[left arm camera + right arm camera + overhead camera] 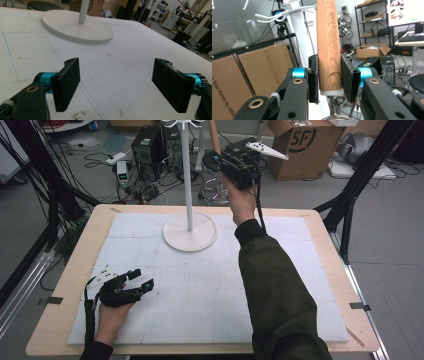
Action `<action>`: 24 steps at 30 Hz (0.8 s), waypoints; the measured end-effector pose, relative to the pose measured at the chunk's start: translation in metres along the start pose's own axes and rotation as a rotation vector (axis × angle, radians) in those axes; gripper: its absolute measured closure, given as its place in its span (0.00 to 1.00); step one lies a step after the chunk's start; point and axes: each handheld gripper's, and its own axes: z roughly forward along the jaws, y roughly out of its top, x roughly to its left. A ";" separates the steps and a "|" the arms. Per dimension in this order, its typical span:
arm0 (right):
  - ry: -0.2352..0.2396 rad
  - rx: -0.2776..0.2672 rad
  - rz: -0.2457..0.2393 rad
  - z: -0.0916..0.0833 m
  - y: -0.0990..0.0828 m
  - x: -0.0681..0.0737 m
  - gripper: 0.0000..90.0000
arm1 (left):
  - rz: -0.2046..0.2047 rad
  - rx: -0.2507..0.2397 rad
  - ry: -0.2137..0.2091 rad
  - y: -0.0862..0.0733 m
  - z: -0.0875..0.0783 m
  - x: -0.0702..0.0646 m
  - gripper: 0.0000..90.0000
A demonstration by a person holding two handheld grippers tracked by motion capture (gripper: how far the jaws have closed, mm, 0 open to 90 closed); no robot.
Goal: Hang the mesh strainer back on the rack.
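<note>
My right gripper [218,159] is raised high beyond the far table edge, right of the white stand's pole [187,175]. It is shut on a wooden handle [328,45] marked "KITCHEN TOOL", which stands upright between the pads [313,82]. A thin metal shank [332,102] drops from the handle's lower end. The handle [215,137] rises from the gripper in the high view. The stand's white hooks [294,10] sit just left of the handle. My left gripper [143,279] rests on the white mat at the near left. Its jaws [116,85] stand wide open with nothing between them.
The stand's round white base [190,232] sits on the white gridded mat [210,290] at the far middle; the base [75,26] lies ahead of the left gripper. Cardboard boxes [305,145], a computer tower [147,145] and cables crowd the floor beyond the table.
</note>
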 end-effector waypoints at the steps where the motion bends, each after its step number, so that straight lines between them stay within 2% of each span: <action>1: 0.001 0.001 -0.002 0.001 0.000 0.000 0.78 | 0.000 0.001 -0.001 0.000 0.000 0.000 0.26; 10: 0.020 0.012 0.011 0.008 -0.004 -0.002 0.78 | -0.002 0.001 0.001 0.000 0.000 0.000 0.26; 17: 0.017 -0.005 0.029 0.006 0.001 -0.011 0.78 | -0.003 -0.001 -0.001 0.000 0.000 0.000 0.26; 24: 0.031 0.014 0.034 0.013 0.003 -0.013 0.78 | -0.002 0.002 0.000 0.000 0.000 0.001 0.26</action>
